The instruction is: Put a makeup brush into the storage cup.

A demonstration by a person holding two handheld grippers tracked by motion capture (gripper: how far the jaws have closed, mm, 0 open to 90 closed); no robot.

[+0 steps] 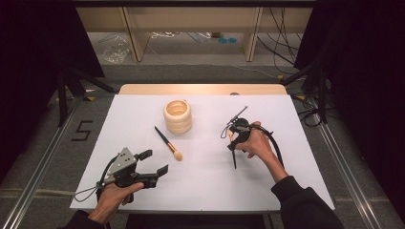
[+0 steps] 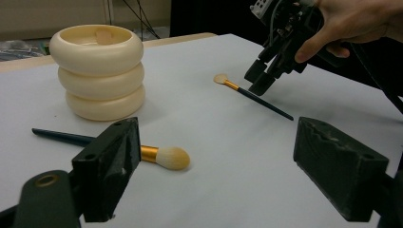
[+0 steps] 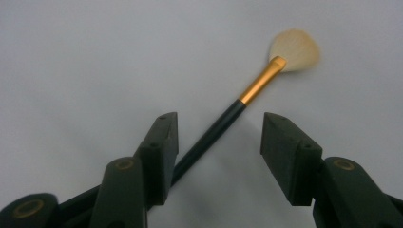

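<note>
A cream ribbed cup stands upright at the table's middle back. Near it lies a round-headed makeup brush with a dark handle and gold ferrule. A fan brush lies flat to the right. My right gripper points down over it, open, its jaws either side of the dark handle and just above it. At the front left my left gripper is open with nothing between its jaws, aimed toward the round brush and the cup.
The white mat covers the table, with a wooden strip along its far edge. Black curtains stand at both sides. Metal rails run along the floor beside the table.
</note>
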